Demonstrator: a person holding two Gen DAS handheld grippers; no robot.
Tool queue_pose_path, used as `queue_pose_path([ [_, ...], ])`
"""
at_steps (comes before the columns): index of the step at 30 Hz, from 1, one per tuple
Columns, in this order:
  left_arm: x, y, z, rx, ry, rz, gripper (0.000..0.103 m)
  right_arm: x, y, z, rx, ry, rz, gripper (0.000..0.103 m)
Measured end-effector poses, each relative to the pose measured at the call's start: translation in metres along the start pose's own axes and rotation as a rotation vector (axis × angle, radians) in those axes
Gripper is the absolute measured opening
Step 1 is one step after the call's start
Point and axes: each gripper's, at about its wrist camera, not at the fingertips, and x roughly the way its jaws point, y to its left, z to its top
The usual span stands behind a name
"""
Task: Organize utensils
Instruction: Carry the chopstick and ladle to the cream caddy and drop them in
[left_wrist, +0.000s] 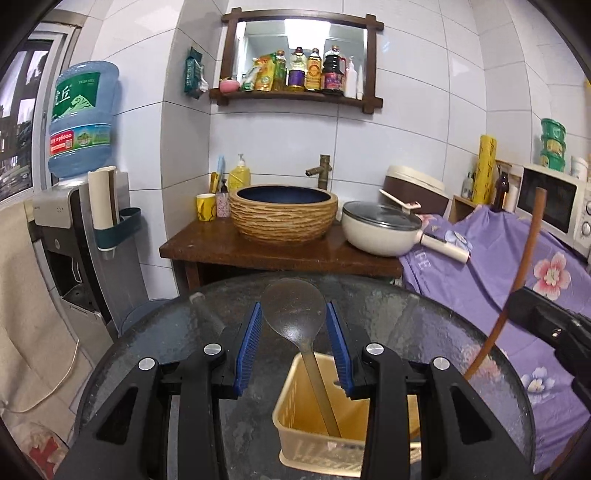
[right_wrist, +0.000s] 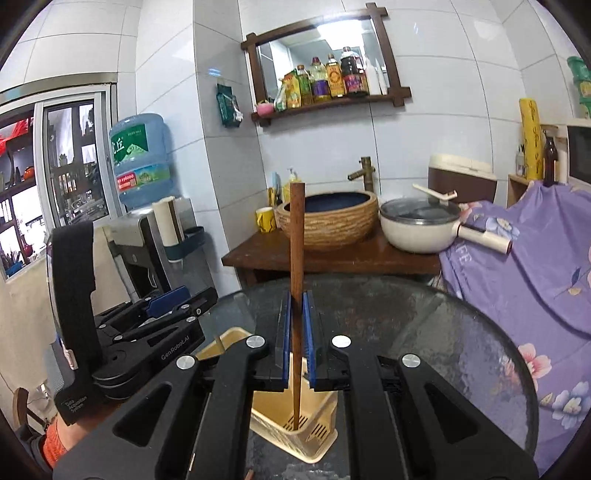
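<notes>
Both utensils go into the yellow holder (right_wrist: 295, 424): right gripper (right_wrist: 296, 332) jaws clamp the wooden stick (right_wrist: 296, 258), tip inside; left gripper (left_wrist: 294, 347) jaws half-spread around the ladle (left_wrist: 294, 314), seemingly untouching. Next: release the stick.

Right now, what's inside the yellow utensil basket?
The yellow basket holds a translucent ladle, handle down. The brown wooden stick reaches its slotted floor, clamped in the right gripper. The grippers' black bodies cover parts of the basket, so other contents can't be ruled out.
</notes>
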Motion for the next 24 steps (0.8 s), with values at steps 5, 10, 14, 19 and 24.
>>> queue_pose_path([
  [5, 0.000, -0.006, -0.014, 0.047, 0.007, -0.007, 0.036, 0.004, 0.000, -0.021, -0.008, 0.018, -0.001, 0.007],
  [10, 0.004, -0.008, -0.026, 0.062, 0.041, -0.019, 0.036, 0.008, -0.001, -0.028, -0.008, 0.037, -0.006, 0.007],
  [14, 0.009, -0.012, -0.033, 0.080, 0.065, -0.023, 0.036, 0.010, -0.005, -0.031, -0.002, 0.041, -0.023, 0.007],
  [19, 0.012, -0.012, -0.039, 0.080, 0.077, -0.029, 0.036, 0.010, -0.008, -0.032, 0.001, 0.042, -0.031, 0.007],
  [24, 0.010, -0.014, -0.040, 0.096, 0.080, -0.039, 0.037, 0.014, -0.017, -0.036, 0.031, 0.052, -0.038, 0.007],
])
